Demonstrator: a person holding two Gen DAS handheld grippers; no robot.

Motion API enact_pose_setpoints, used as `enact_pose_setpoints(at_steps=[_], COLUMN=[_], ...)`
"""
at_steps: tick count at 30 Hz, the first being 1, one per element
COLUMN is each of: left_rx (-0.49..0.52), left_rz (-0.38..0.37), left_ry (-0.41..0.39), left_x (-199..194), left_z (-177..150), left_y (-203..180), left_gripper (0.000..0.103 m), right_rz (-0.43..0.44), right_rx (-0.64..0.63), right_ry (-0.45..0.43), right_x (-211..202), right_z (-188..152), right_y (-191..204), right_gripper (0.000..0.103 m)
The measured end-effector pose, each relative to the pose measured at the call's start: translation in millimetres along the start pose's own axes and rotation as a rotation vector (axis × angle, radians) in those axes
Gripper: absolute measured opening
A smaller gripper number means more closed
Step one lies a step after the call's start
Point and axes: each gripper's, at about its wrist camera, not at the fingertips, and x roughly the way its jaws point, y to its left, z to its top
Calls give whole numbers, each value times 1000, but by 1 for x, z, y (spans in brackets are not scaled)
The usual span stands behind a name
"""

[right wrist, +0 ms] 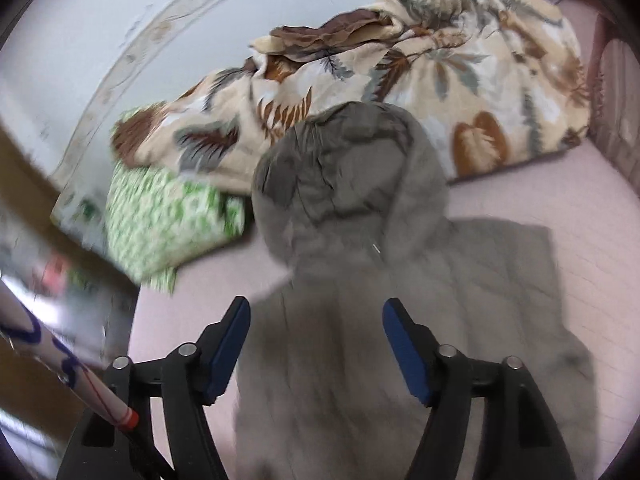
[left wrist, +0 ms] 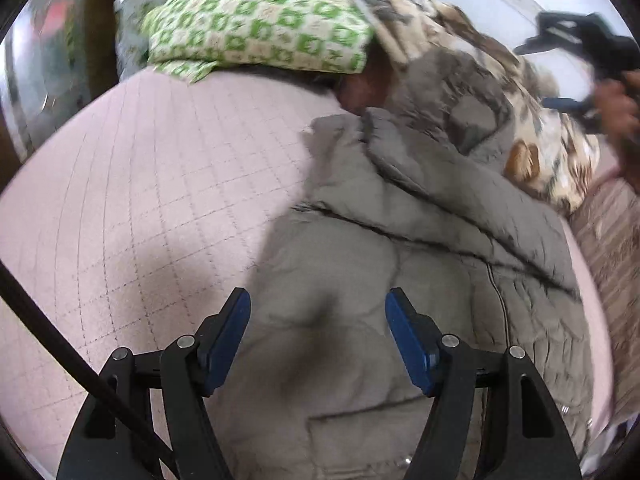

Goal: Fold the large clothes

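A grey padded hooded jacket [left wrist: 400, 248] lies spread on the pink quilted bed cover [left wrist: 160, 184]. In the right wrist view the jacket [right wrist: 360, 280] lies front up, its hood [right wrist: 344, 172] pointing away. My left gripper [left wrist: 318, 312] is open and empty, held just above the jacket's lower body. My right gripper [right wrist: 316, 320] is open and empty above the jacket's chest. The right gripper also shows in the left wrist view [left wrist: 576, 52], raised at the upper right in a hand.
A green-patterned pillow [left wrist: 256, 32] and a beige leaf-print blanket [right wrist: 400, 80] lie heaped at the head of the bed, beyond the hood. A brown striped cloth [left wrist: 608, 248] sits at the bed's right edge. A white wall [right wrist: 120, 20] lies behind.
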Motion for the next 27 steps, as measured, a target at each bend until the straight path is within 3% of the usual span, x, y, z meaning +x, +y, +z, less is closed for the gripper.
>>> enact_pose_setpoints(at_steps=[6, 10, 16, 17, 18, 19, 20, 23, 27], left_rx=[-92, -109, -88, -89, -93, -99, -105, -122, -141], left_rz=[-25, -57, -58, -57, -56, -58, -58, -69, -82], left_ry=[71, 131, 139, 143, 147, 147, 144, 123, 85], left_x=[31, 46, 52, 53, 53, 52, 50, 40, 20], left_z=[6, 1, -1, 0, 1, 1, 2, 5, 8], left_y=[30, 35, 32, 32, 32, 33, 34, 38, 46], left_gripper=[69, 69, 69, 69, 69, 69, 69, 69, 69], right_rz=[-30, -75, -108, -115, -116, -111, -116, -168, -133], right_rx=[79, 150, 215, 215, 203, 183, 164, 68, -32], right_ry=[-83, -125, -148, -138, -112, -83, -59, -80, -77], right_x=[90, 136, 188, 194, 199, 203, 205, 180, 112], right_z=[73, 102, 126, 128, 129, 127, 126, 113, 78], right_y=[33, 38, 33, 31, 29, 28, 28, 34, 43], right_gripper=[82, 83, 83, 78, 66, 29, 19, 13, 11])
